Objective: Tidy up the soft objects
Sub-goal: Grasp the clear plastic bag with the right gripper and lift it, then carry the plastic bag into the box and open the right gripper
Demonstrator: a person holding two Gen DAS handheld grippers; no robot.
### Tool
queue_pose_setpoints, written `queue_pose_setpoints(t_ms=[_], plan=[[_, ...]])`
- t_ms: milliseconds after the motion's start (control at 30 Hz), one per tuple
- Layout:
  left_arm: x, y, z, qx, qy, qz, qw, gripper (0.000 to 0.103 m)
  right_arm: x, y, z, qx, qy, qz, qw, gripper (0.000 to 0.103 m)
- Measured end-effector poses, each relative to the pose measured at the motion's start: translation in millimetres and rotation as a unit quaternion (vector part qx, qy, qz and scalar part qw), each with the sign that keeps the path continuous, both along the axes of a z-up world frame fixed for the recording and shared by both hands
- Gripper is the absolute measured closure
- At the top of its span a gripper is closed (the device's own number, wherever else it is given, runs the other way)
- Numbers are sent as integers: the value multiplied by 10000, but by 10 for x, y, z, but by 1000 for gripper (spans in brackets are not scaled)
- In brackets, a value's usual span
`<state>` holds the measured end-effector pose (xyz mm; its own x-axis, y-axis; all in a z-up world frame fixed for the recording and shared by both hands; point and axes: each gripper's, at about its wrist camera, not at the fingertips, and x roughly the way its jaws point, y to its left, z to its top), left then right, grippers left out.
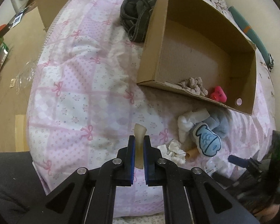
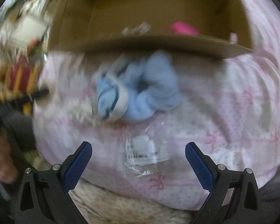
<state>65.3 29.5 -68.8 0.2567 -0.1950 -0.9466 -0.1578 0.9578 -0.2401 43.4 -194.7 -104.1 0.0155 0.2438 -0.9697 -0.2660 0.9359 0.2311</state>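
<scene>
Pinching a pale translucent rubbery strip [image 1: 139,145] low in frame, the left gripper [image 1: 139,149] readies it for the brown cardboard box [image 1: 201,28] upper right; the right gripper [image 2: 138,160] gapes empty.

left hand-held gripper [image 1: 139,145]: black arms | blue ribbed pads [image 1: 133,149] | silver screws [image 1: 116,161]

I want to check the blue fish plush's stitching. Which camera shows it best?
The left wrist view: the blue fish plush is sharp there, outline stitching visible. The right wrist view shows it closer but motion-blurred.
</scene>
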Motion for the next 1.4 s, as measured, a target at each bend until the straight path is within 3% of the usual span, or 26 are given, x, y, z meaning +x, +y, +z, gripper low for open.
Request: queue_pose_setpoints(t_ms=[67, 167, 233, 267, 300, 333, 400, 667, 800, 1067, 1233, 1400], plan=[[5, -26, -4, 56, -19, -40, 10000, 96, -47, 121, -107, -339, 54, 283, 9990, 0], [2, -39, 1, 71, -51, -29, 10000, 96, -87, 211, -234, -682, 148, 488, 9964, 15], [3, -30, 5, 47, -66, -5, 10000, 96, -103, 223, -286, -763, 220, 518, 9955, 19], [6, -28, 9, 41, -72, 6, 10000, 96, -113, 228, -292, -758, 236, 528, 9954, 29], [7, -25, 11, 35, -75, 12, 10000, 96, -107, 233, -291, -761, 227, 526, 9955, 50], [7, -22, 12, 23, -82, 15, 10000, 96, -105, 220, -278, -769, 199, 498, 9956, 61], [9, -20, 17, 8, -95, 17, 10000, 96, -86, 178, -267, -723, 187, 419, 9963, 74], [-8, -11, 41, 94, -135, 25, 9999, 96, -170, 197, 28, 123, 56, 673, 9976, 75], [-8, -20, 49, 194, -151, 20, 9997, 96, -252, 301, 49, 171, 48, 909, 9957, 75], [-44, -69, 94, 522, -273, -67, 9982, 96, -203, 192, 346, 828, -365, 747, 9931, 75], [-64, 17, 335, 288, -484, 119, 9983, 96, -147, 58, 794, 1816, -1046, 505, 9765, 75], [51, 34, 730, 316, -927, 185, 9950, 96, 0, -85, 1138, 2113, -1680, 114, 9628, 75]])
